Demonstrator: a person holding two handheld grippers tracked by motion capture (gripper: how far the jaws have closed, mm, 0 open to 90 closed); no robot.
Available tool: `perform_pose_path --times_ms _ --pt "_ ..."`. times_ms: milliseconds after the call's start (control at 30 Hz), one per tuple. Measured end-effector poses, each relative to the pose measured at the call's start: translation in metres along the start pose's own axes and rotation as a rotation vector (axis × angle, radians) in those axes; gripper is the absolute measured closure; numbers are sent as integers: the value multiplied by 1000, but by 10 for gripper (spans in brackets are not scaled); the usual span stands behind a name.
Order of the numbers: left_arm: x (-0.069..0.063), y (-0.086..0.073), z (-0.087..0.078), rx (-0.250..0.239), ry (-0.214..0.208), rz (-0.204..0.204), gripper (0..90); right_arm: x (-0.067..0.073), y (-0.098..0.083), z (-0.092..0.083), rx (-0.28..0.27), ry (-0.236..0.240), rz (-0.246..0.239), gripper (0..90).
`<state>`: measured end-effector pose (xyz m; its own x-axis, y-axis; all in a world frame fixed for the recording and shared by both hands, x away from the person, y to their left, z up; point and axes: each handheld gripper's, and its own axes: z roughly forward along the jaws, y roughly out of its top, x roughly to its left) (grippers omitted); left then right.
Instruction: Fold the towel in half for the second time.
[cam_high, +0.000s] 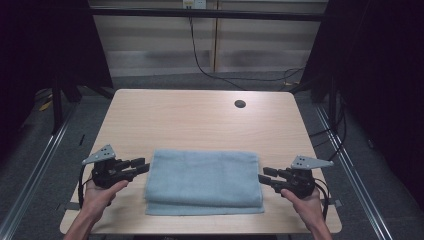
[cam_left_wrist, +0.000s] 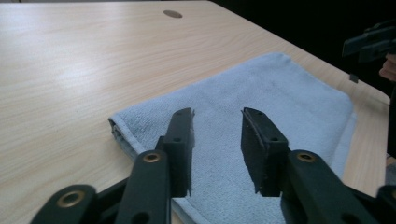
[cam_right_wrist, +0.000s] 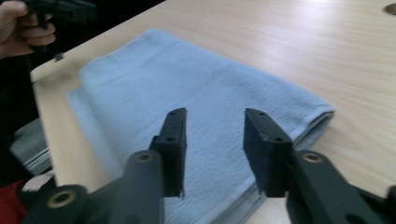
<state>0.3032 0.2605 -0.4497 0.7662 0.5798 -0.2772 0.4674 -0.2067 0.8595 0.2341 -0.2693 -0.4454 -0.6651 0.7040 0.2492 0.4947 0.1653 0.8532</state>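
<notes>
My table (cam_high: 200, 125): light wood, rounded corners; round dark cable hole (cam_high: 240, 104) near far right part of top; black cable (cam_high: 200, 60) hanging down pale wall panel (cam_high: 160, 45) beyond far edge; grey carpet floor (cam_high: 365, 165) either side; metal rail (cam_high: 35, 170) along floor at my left, another at right.

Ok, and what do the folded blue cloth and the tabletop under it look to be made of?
The folded light-blue cloth looks like terry towelling: a soft, matte, nubbly pile with a stitched hem along its edges, clearest in the left gripper view. The pale tabletop looks like wood-grain laminate rather than solid wood, though that is uncertain: fine straight grain lines, a smooth surface with a soft sheen, and a round cable hole.
</notes>
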Motion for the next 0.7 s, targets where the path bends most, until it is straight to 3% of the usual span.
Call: perform_pose_path --times_ms 67,100,233,367,467,533,567,633,700 --pt "5 1 2 17 37 9 549 -3 4 0 -12 -38 -4 533" --pt "9 1 2 16 43 -6 526 -6 5 0 -21 -63 8 517" --pt "27 -5 0 42 132 -35 420 -22 6 -2 -42 -140 42 479" --pt "42 -18 -5 65 221 -90 374 -37 -9 -1 -24 -203 93 452" --pt "45 -27 -9 47 253 -105 348 -42 -21 0 9 -232 105 413" --pt "47 -29 -10 72 306 -67 328 -45 -25 -1 11 -253 115 393" --pt "48 -30 -11 57 307 -74 317 -45 -26 -2 9 -254 117 387" --pt "49 -31 -11 74 309 -72 291 -42 -26 -4 -2 -274 111 359" --pt "50 -34 -12 73 281 -94 233 -40 -28 -3 -2 -284 103 342"
